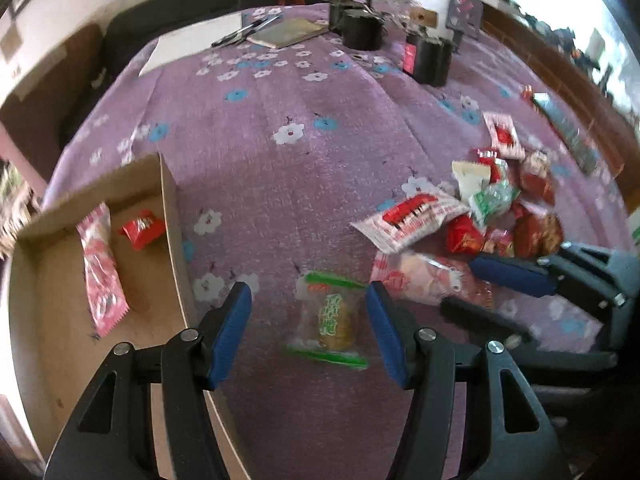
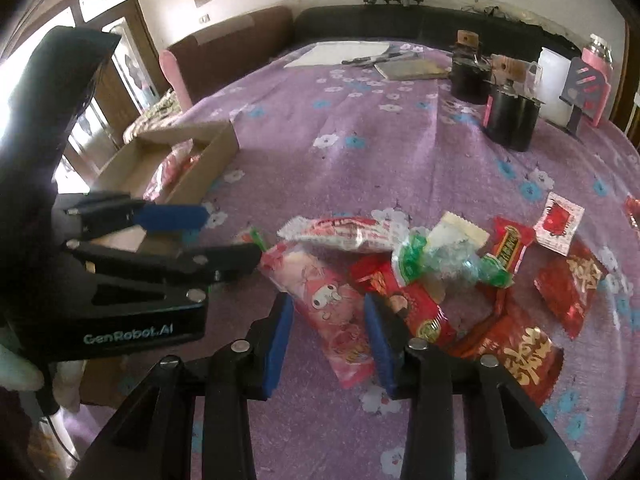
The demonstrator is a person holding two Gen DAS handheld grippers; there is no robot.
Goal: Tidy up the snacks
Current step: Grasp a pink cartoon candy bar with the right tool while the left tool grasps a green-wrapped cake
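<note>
The right gripper (image 2: 326,338) has black plastic arms and blue padded fingers (image 2: 278,344), and its jaws straddle a glossy pink snack packet (image 2: 332,308) printed with a cartoon face; the pads stand close to its edges without clearly pressing, so the jaws read as spread around it. No earlier view is there to compare. Ahead and right of this gripper lies a heap of crinkled foil wrappers: a red pouch (image 2: 520,354) with large gold characters, a crumpled clear-and-green wrapper (image 2: 440,262), and a white-and-red packet (image 2: 344,234) with serrated ends. To its left, the body of the left gripper (image 2: 234,236) carries the white lettering "GenRobot.AI". From the left wrist view, the left gripper (image 1: 308,322) hangs with its jaws spread wide on either side of a clear packet (image 1: 330,320) with green sealed ends and green characters over a round golden biscuit, lying flat on the purple flowered cloth (image 1: 280,168) that covers the surface. Left of this gripper sits a shallow brown cardboard box (image 1: 172,216) holding a long pink packet (image 1: 102,268) and a small red foil sweet (image 1: 142,228). Far ahead stand black cylindrical containers (image 1: 362,28).
</note>
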